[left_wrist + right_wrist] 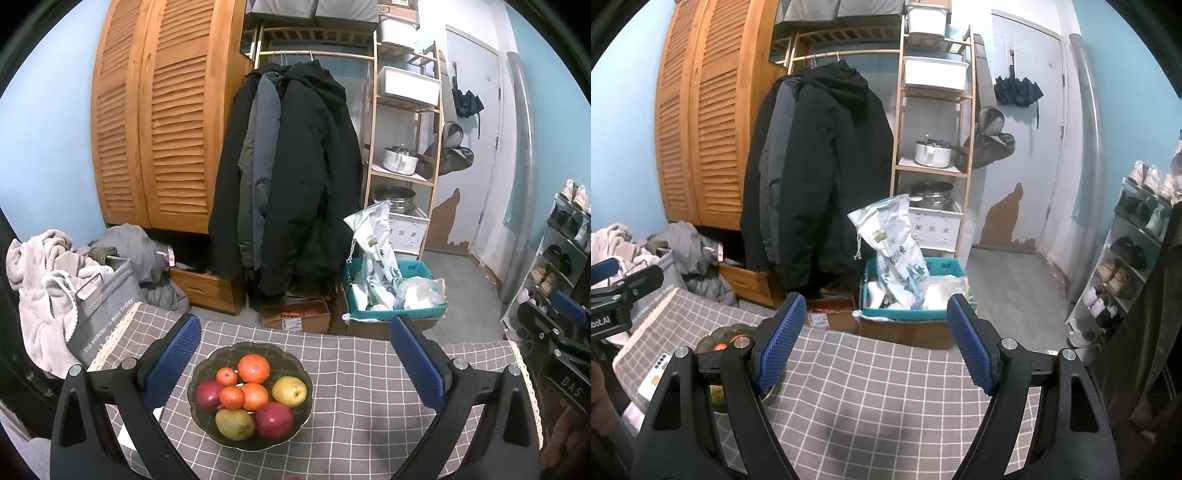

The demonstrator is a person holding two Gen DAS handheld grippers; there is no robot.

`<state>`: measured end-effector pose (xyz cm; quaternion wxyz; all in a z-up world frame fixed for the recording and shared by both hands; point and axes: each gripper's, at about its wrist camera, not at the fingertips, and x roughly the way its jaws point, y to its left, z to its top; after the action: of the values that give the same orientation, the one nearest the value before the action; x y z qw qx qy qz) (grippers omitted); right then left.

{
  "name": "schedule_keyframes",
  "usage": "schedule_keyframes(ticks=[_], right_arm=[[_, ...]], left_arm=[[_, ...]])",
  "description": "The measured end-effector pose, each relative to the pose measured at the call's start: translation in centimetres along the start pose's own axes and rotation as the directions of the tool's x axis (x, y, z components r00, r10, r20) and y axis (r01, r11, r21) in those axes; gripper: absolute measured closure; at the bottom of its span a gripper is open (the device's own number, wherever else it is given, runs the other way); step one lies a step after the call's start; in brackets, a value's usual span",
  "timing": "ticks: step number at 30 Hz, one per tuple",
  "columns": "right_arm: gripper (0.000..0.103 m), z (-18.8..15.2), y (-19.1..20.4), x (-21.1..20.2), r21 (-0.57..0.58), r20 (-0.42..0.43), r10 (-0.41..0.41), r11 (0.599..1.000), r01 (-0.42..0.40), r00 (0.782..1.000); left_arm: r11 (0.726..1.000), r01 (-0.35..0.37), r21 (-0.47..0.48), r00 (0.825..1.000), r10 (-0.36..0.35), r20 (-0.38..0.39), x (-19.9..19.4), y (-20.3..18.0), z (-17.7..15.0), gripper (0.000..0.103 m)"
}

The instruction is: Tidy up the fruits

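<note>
— Two grippers wait over the table point(369, 387). What is on it?

— One dark bowl point(207, 369), sitting on the checked cloth. Eight fruits fill it.

— Is the left gripper point(295, 365) holding any?

— No. Its jaws stand wide, with the bowl low between them. The right gripper point(875, 339) is wide too, over bare cloth, nothing inside.

— How should we pick one?

— I think go for a top fruit, like the big orange point(253, 368). Come down slowly, squeeze softly, so the little orange point(226, 376) does not roll.
</note>
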<state>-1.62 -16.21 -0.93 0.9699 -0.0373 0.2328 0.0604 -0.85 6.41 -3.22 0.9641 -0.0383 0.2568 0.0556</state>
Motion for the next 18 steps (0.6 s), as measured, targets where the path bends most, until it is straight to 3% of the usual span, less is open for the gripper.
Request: schedule_keyframes(ticks=[18], right_arm=[[0.025,-0.03,-0.41,-0.09,0.002,0.0,0.0,1.0,0.0,1.0]], left_arm=[[1.0,0.015,0.012,1.0,-0.015,0.006,-0.07,-0.49,0.11,0.0]])
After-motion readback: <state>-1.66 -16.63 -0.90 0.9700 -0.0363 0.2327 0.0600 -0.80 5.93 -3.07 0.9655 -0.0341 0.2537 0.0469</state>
